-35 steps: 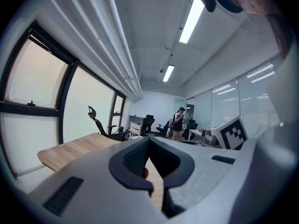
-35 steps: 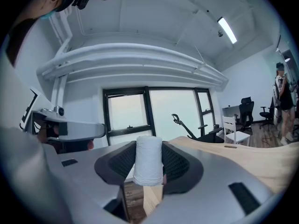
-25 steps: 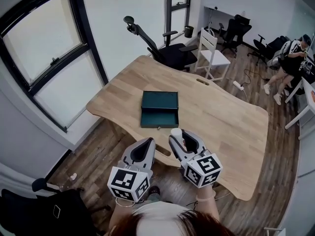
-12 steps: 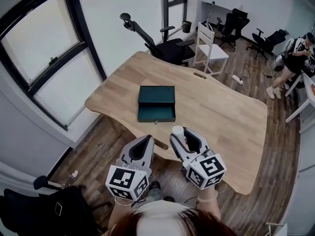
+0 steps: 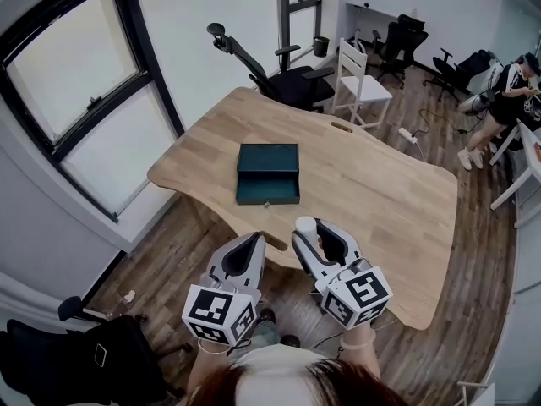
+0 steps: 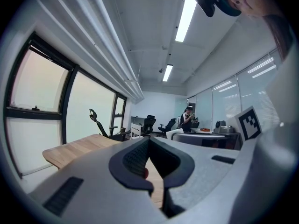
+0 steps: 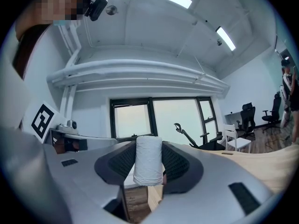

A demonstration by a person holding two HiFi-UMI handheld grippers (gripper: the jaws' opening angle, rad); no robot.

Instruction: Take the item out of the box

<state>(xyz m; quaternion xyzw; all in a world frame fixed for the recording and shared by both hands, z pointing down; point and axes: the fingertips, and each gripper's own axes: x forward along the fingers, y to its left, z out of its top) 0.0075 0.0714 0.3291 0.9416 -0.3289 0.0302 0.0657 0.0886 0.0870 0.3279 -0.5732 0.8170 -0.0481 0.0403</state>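
A dark green box lies open on the wooden table, its lid flat behind the tray, and I see nothing inside. My right gripper hovers at the table's near edge, well short of the box, shut on a white paper-wrapped roll. In the right gripper view the roll stands upright, pinched between the dark pads. My left gripper hangs beside it over the floor. Its jaws meet at the tip with nothing between them.
A black office chair and a white chair stand at the table's far side. A person stands far right near more desks. Windows run along the left wall. Wood floor lies below the grippers.
Both grippers have drawn back slightly toward my body, the roll still in the right one. The view has shifted a little; the box has not moved on the table.
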